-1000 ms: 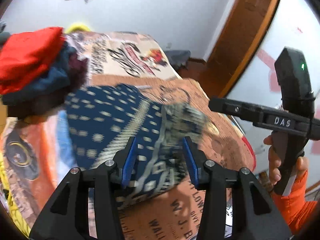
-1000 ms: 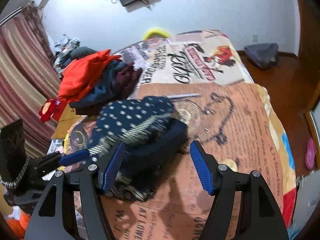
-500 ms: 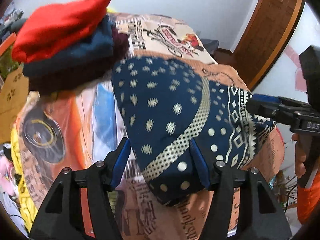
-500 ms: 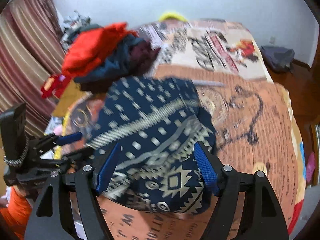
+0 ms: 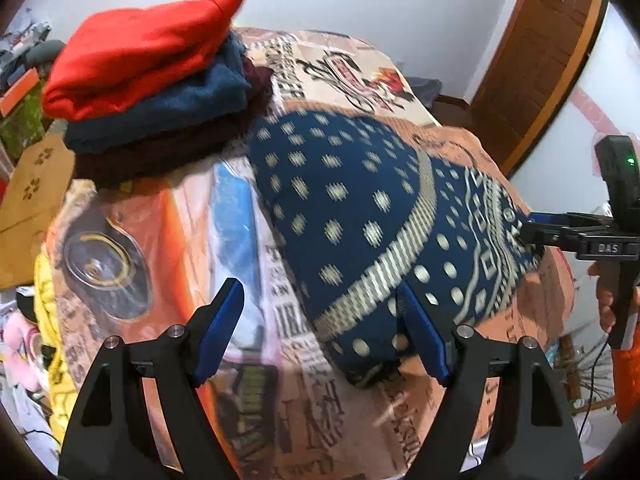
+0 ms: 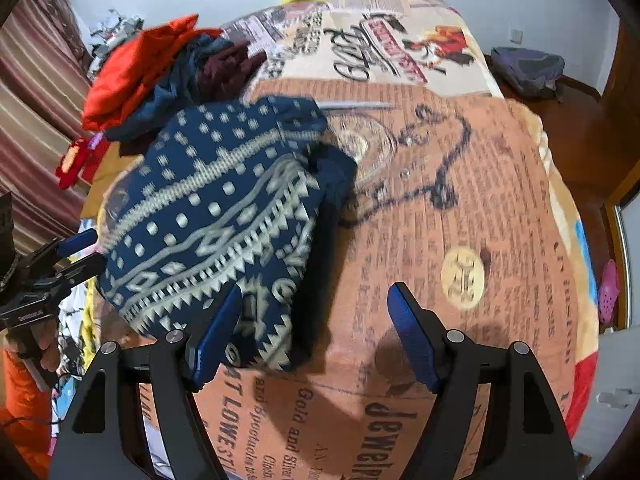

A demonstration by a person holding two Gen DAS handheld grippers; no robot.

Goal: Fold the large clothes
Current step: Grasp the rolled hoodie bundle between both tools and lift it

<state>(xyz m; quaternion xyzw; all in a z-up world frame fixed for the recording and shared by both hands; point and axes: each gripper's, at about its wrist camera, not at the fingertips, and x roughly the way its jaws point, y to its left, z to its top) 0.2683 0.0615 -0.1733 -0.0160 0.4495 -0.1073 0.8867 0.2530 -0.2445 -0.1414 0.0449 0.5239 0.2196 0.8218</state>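
Left gripper: jaws opening, nothing is held.
Right gripper: spread apart, empty.
Risk: the folded blue sweater may be snagged and pulled open.

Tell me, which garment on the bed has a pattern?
The navy sweater with pale dots and zigzags, lying alone; the red, blue and maroon ones stacked beside it are plain.

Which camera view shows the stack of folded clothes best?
The left wrist view: the stack of folded clothes is close, showing red, blue and dark maroon layers separately. In the right wrist view the stack is farther and looks rumpled, partly behind the patterned sweater.
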